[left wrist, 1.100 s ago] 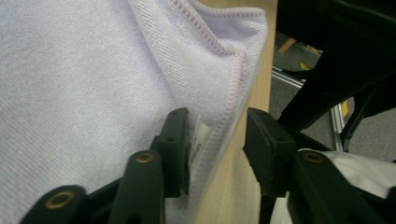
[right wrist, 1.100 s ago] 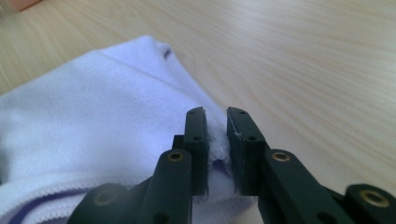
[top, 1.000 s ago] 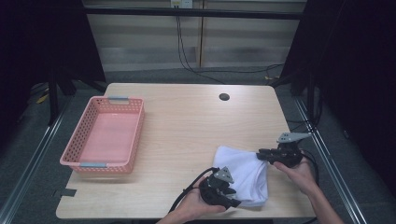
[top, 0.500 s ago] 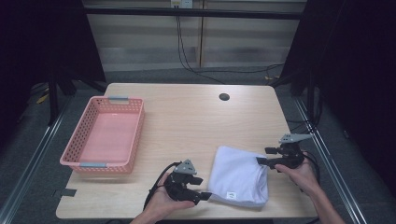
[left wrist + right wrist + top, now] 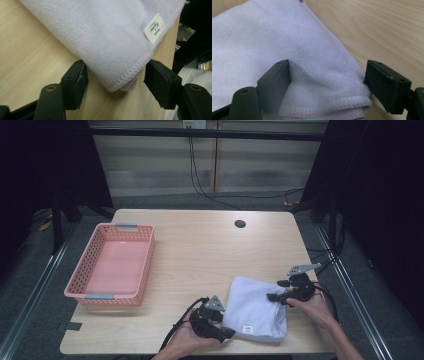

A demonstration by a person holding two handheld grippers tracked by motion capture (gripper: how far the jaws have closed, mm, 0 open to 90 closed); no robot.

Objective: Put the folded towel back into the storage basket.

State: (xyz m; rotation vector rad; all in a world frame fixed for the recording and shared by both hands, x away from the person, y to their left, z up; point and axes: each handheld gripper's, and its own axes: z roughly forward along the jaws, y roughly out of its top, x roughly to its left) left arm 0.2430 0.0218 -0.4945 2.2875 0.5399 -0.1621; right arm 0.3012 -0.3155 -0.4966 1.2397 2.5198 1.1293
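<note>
The work in hand is the folding of a white towel point(image 5: 256, 310), and it looks almost finished. The towel lies as a compact folded packet on the wooden table point(image 5: 200, 250), near the front edge, well to the right of the pink basket point(image 5: 112, 265). Its layers sit on top of each other, with a small label point(image 5: 155, 28) on the corner that points toward the person.

The left gripper point(image 5: 223, 332) stands at that front corner of the towel. Its jaws have just been opening; in the left gripper view the stitched corner lies between them, but the pads do not press on it — the gripper is open. The right gripper point(image 5: 272, 297) is at the right side of the towel, on the side away from the basket. Its jaws have also just been opening, and in the right gripper view a folded edge lies between them with a clear gap to the right pad, so it is open too and holds nothing.

I judge that the folding is done and the towel has been let go. What is probably left — if the basket is the goal — is to lift the packet and put it in the basket, which has nothing in it.

Counted: one towel, one basket, one table, two grippers, one label.
</note>
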